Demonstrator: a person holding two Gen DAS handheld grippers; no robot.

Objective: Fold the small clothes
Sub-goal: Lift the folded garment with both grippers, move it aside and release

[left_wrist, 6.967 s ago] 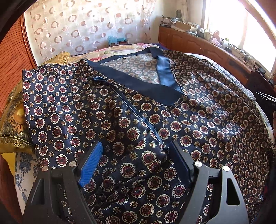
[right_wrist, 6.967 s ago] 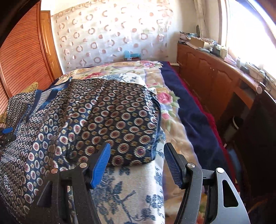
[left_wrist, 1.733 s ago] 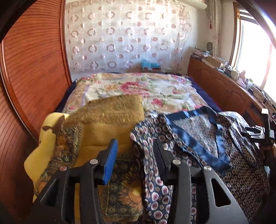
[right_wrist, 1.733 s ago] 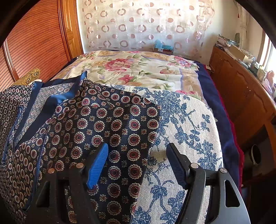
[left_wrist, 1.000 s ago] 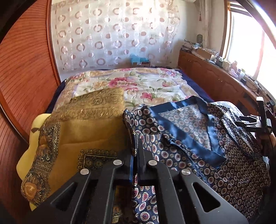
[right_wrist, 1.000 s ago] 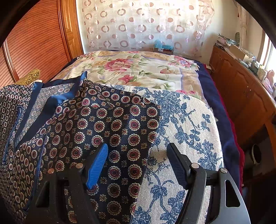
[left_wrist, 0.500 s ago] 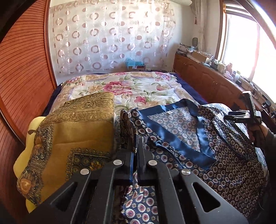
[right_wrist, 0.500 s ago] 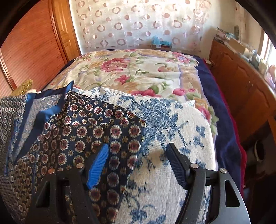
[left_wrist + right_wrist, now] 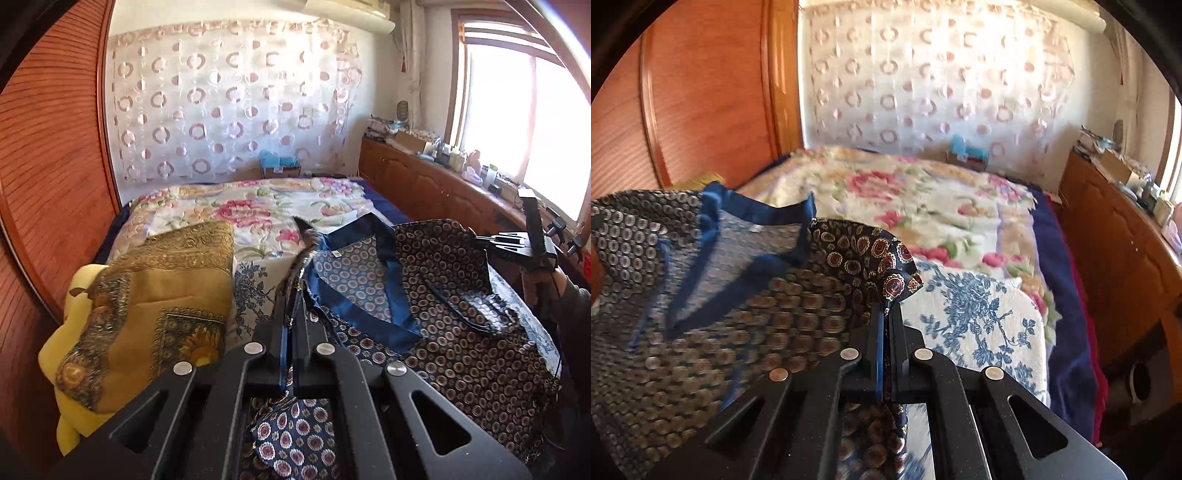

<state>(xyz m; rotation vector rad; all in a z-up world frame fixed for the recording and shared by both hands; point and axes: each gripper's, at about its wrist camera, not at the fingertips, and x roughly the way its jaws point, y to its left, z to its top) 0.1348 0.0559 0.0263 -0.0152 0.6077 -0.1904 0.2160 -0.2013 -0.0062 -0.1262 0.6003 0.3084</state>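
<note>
While the wooden wall [image 9: 40,184] runs close along the left side of the bed [image 9: 258,206], the far half of the floral bedspread lies bare up to the circle-patterned curtain [image 9: 229,110]. Nearest that wall a gold-patterned cloth [image 9: 159,295] lies over a yellow pillow [image 9: 55,354], and just to its right a strip of the blue-flowered pillow [image 9: 979,317] shows. The left gripper [image 9: 293,306] is clenched on the left shoulder edge of the patterned shirt [image 9: 461,332], whose fabric rises thin and blurred between its fingers and spills below them. The shirt, dark navy with round medallions and a blue satin V-neck, is spread across the near part of the bed, over the blue-flowered pillow, with the neckline open toward the far end. In the right wrist view the right gripper [image 9: 888,310] is pinched shut on the shirt's right shoulder corner, which folds up over its tips, with the rest of the garment motion-blurred. Along the right side a wooden cabinet [image 9: 424,184] stands beside the bed, its top crowded with small items too small to name, under a bright window [image 9: 517,110]. A cardboard box [image 9: 280,170] with something blue inside sits by the curtain. The shirt's lower hem is cut off by the frame.
</note>
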